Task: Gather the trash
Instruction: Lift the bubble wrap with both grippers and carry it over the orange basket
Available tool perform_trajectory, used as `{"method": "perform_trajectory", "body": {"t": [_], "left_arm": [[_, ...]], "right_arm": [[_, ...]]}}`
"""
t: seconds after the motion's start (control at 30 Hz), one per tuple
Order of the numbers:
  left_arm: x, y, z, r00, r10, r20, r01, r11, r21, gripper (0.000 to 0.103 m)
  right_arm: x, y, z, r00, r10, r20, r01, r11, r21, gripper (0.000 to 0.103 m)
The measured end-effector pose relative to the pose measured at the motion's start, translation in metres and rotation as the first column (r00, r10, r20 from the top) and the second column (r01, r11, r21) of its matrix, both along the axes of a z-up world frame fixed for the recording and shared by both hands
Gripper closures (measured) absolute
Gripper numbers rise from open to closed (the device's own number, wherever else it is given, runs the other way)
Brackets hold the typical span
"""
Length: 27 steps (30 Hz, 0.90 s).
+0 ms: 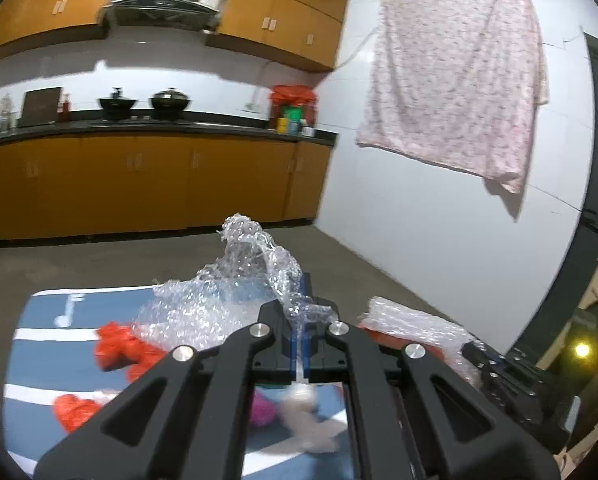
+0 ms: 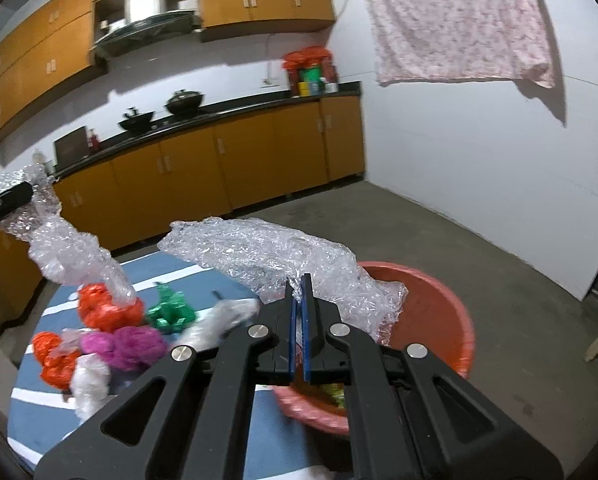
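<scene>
My left gripper [image 1: 299, 300] is shut on a clear bubble wrap sheet [image 1: 255, 256] and holds it above the blue striped table [image 1: 43, 320]. The same sheet [image 2: 59, 248] hangs at the left of the right wrist view. My right gripper [image 2: 298, 288] is shut on a second bubble wrap sheet [image 2: 267, 256], held over the rim of a red basin [image 2: 439, 312]. On the table lie orange [image 2: 103, 308], green [image 2: 171, 310], magenta [image 2: 127, 344] and white [image 2: 87, 380] crumpled plastic scraps. Orange scraps [image 1: 119, 348] also show in the left wrist view.
The red basin stands at the table's right side. Orange kitchen cabinets [image 1: 139, 184] with a black counter and two woks [image 1: 167, 100] run along the back wall. A pink cloth [image 1: 455, 80] hangs on the white wall. Grey floor lies beyond the table.
</scene>
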<state>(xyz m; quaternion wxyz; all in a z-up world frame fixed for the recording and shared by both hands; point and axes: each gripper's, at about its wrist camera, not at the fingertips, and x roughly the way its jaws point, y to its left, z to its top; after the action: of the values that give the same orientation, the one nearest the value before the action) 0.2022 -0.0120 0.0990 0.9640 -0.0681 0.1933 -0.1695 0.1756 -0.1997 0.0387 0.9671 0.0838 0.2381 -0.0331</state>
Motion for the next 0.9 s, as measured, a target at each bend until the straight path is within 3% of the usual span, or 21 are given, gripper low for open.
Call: {"method": "perform_trajectory", "body": {"t": [0.4,0.9], "left_arm": [[0.012,-0.093,-0.029,0.985,-0.172,-0.019,0.172,0.985,-0.003,0.1],[0.038,-0.155,-0.084,0.953,-0.279,-0.114,0.284,0.958,0.027,0.1]], "right_arm": [[-0.002,-0.057,-0.012,0.989,-0.148,-0.026,0.148,0.989,0.008,0.1],[0.015,-0.082,-0.027,0.983,-0.176,-0.045,0.177,0.984,0.019,0.1]]}}
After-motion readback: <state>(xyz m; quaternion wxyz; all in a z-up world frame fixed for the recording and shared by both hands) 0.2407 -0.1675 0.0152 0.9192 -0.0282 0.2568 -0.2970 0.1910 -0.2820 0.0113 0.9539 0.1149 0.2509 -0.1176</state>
